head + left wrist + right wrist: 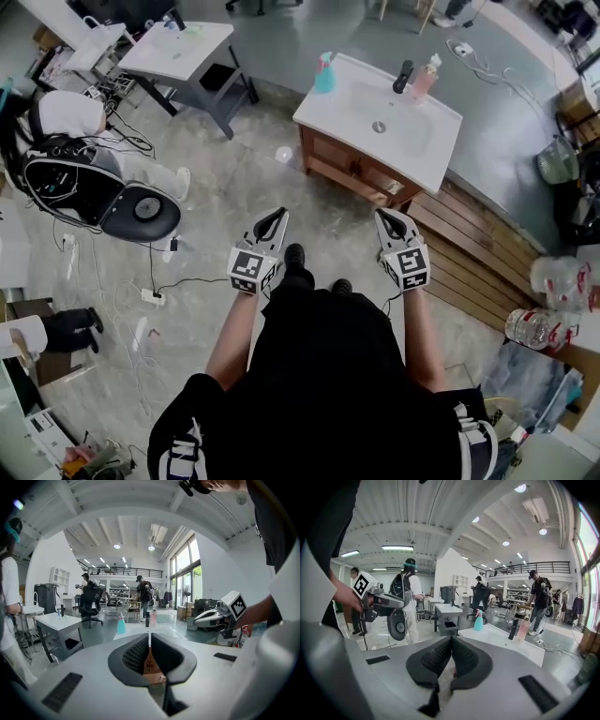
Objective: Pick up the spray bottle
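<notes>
Distance decides the coming move: the spray bottle (324,73) stands upright, long axis vertical, on the far left corner of the white bench (424,152). It is well apart from both tools, ahead of them across the floor (234,187). The left hand-held gripper (278,216) has its jaws pressed together with nothing between them, and the right hand-held gripper (383,217) is closed and empty too. Both are held out in front of the person at about the same level, pointing toward the bench. From the head view the bottle sits roughly between their two lines, slightly closer to the left one, so I judge the left hand a little nearer, though not by much. In the left gripper view the bottle (121,624) lies just left of the jaw line; in the right gripper view it (478,620) lies a little right of it. Either tool would need to open and come at the bottle's body from the side. On the bench, the sunken basin (394,131) shows only its drain and nothing else in it. A dark tap (403,77) and a pink bottle (425,80) stand at the back edge, well apart from the spray bottle.
</notes>
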The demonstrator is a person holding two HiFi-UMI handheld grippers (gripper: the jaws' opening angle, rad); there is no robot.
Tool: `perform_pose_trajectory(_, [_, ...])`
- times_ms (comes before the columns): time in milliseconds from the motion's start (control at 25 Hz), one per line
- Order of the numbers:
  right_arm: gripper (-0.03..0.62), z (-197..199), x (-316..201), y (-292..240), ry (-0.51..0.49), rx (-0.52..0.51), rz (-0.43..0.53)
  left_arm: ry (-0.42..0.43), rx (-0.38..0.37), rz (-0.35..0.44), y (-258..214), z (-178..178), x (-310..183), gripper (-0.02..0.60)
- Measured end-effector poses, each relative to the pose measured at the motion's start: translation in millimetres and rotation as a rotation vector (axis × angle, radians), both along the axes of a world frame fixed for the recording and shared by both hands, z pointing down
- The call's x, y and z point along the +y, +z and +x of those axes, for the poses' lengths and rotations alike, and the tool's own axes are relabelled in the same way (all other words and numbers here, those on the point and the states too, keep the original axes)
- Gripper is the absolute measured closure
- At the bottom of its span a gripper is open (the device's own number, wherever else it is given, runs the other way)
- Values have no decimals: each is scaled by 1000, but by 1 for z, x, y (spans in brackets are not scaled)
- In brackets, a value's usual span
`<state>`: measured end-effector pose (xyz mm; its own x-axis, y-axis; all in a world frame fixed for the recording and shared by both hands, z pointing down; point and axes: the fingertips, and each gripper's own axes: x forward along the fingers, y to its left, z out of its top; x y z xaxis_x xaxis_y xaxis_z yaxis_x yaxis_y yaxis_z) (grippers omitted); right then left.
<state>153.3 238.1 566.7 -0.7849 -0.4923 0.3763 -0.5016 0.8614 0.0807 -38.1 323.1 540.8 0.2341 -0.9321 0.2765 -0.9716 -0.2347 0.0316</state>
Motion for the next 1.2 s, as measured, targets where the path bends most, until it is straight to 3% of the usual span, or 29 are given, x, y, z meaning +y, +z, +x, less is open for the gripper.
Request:
perform_pose_trajectory(560, [577, -47, -43, 0, 38, 7, -14, 54, 8, -12, 0, -46, -57, 548])
perform_pose_trajectory(1200, [577, -87, -92, 9, 153, 23, -38, 183, 9, -20, 3, -94, -129, 548])
